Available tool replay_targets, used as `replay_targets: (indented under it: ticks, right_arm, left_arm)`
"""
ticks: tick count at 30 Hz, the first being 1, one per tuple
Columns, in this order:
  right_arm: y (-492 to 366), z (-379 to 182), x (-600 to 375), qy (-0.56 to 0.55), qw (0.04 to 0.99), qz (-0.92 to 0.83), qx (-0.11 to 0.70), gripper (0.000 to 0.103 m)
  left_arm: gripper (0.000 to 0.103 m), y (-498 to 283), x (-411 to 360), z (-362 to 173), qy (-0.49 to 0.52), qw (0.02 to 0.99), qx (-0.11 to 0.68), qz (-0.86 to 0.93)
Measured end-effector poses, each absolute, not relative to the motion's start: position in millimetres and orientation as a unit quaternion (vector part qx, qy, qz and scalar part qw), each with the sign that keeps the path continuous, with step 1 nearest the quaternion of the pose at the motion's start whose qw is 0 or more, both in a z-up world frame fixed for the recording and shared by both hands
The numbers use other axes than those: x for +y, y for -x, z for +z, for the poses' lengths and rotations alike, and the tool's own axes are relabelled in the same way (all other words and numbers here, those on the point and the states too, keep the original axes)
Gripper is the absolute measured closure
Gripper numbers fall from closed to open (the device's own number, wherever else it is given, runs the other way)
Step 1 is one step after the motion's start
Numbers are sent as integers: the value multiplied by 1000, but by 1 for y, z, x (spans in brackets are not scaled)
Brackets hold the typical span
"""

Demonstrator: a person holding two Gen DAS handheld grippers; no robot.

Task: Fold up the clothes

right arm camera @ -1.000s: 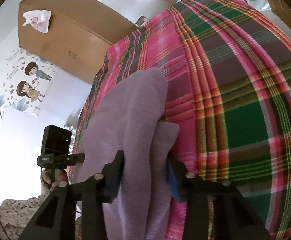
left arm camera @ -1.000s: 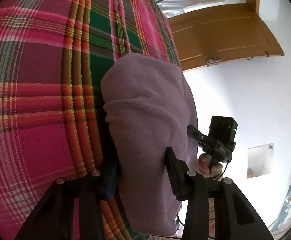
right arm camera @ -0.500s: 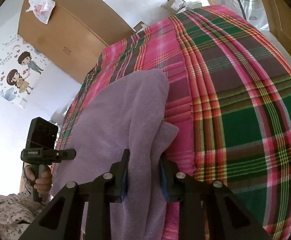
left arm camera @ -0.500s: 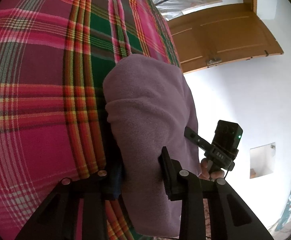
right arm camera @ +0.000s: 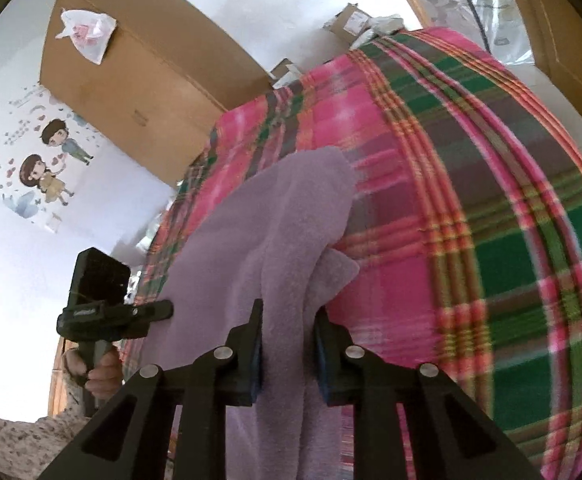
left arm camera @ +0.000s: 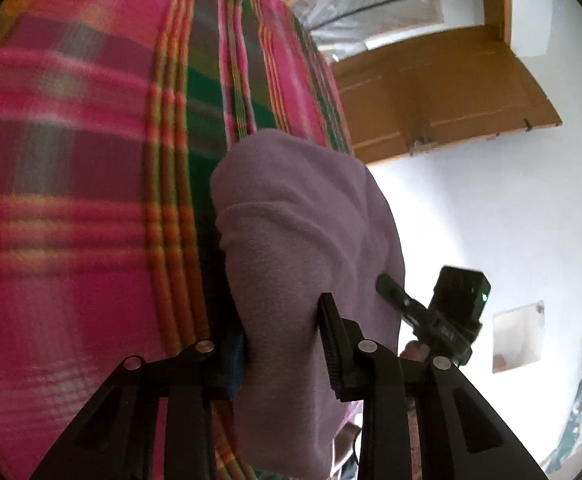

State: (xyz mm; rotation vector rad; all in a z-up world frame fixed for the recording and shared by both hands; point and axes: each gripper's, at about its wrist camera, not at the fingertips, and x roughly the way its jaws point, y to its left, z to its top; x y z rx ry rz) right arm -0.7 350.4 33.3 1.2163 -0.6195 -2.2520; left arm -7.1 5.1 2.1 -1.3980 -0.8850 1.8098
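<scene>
A lilac fleece garment (left arm camera: 307,240) hangs doubled over above a bed with a pink, green and maroon plaid blanket (left arm camera: 71,168). My left gripper (left arm camera: 285,336) is shut on one end of the garment, the cloth bunched thick between its fingers. In the right wrist view the same lilac garment (right arm camera: 275,240) stretches away from my right gripper (right arm camera: 289,344), which is shut on its other end; a small flap sticks out to the right. Each view shows the other gripper (left arm camera: 447,312) (right arm camera: 103,312), held by a person's hand (right arm camera: 99,372).
The plaid blanket (right arm camera: 471,220) fills the bed under the garment. A large cardboard box (right arm camera: 139,80) with a plastic bag on top stands by the stickered white wall. Smaller boxes (right arm camera: 355,20) lie beyond the bed. A wooden door (left arm camera: 431,92) is at the far side.
Both grippers have lifted and pulled back from the blanket with the garment, and the right jaws closed tighter on the cloth. The blanket now looks motion-blurred.
</scene>
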Motion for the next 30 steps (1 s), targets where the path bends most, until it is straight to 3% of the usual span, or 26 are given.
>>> replay_targets:
  ticks: [14,30]
  right_arm:
    - [60,66,257,-432,299,-826,-204,82]
    - [180,33,178,-446,283,-813,-245,82]
  left_arm:
    - [71,53,-71,54,472,286,-347,759]
    - [71,156,-147,25,463,211,-364,780]
